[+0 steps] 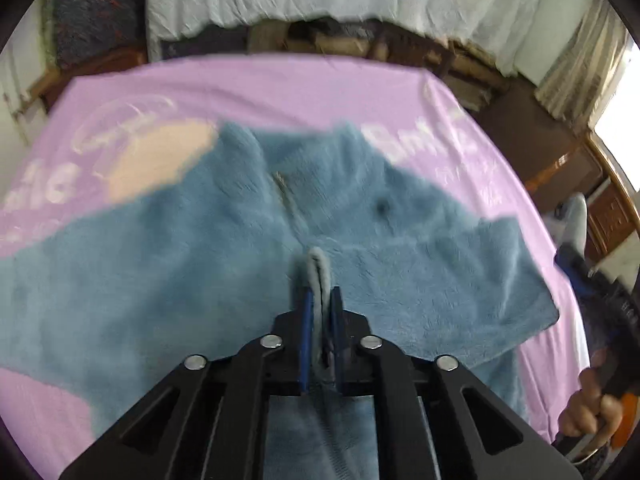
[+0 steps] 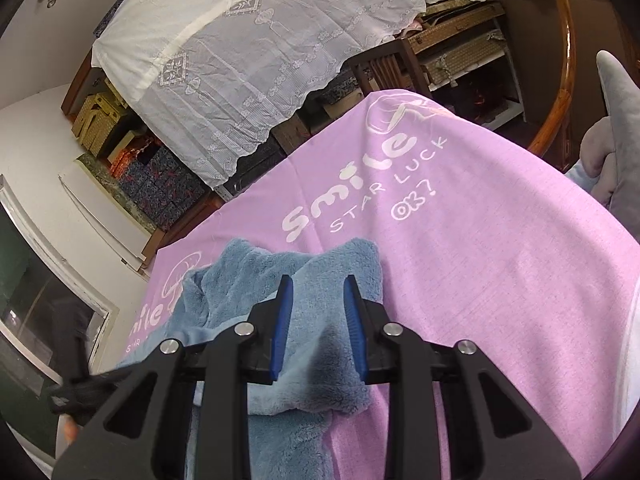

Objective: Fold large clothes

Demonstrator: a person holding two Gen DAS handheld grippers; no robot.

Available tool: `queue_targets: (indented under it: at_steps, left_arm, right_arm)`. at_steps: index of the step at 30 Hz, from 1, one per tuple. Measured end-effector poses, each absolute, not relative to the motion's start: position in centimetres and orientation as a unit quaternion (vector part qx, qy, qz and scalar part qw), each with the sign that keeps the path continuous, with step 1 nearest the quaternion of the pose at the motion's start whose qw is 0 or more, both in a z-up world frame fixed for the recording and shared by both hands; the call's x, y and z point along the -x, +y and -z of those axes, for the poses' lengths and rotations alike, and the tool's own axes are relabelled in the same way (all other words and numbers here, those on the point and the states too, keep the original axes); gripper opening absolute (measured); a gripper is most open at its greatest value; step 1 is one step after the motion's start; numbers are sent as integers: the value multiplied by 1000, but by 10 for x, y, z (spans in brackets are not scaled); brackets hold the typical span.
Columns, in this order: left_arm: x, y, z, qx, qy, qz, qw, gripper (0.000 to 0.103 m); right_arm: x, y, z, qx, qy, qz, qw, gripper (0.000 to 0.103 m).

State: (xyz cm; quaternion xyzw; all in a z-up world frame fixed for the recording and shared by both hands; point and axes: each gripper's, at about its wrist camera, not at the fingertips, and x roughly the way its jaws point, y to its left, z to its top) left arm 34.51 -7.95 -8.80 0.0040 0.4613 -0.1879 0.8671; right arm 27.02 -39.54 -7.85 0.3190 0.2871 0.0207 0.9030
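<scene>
Fluffy blue fleece jacket (image 1: 224, 248) lies spread on the pink printed sheet (image 1: 280, 88), its hem edge clamped in the left tool (image 1: 320, 300), while the right tool (image 2: 316, 304) hovers with jaws parted over a fold, touching nothing.

A blue fleece garment (image 1: 192, 248) lay spread flat and front up, filling the middle and lower left of the left wrist view. Its collar (image 1: 280, 140) pointed toward the top of the frame, and a zipper (image 1: 286, 196) ran down its centre. A sleeve (image 1: 472, 280) was folded across its right side. A pinched ridge of fleece (image 1: 318, 280) stood upright at lower centre.
</scene>
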Motion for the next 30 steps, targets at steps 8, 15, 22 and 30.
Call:
queue_targets:
  at_steps: [8, 15, 22, 30]
  left_arm:
    - [-333, -17, 50, 8, 403, 138, 905, 8]
    - [-325, -1, 93, -8, 440, 124, 890, 39]
    - [-327, 2, 108, -27, 451, 112, 885, 39]
    - [-337, -1, 91, -11, 440, 125, 889, 39]
  right_arm:
    - [-270, -372, 76, -285, 292, -41, 912, 25]
    - [-296, -333, 104, -191, 396, -29, 898, 9]
    - [-300, -347, 118, -218, 415, -13, 883, 4]
    - [-316, -317, 73, -190, 360, -37, 913, 7]
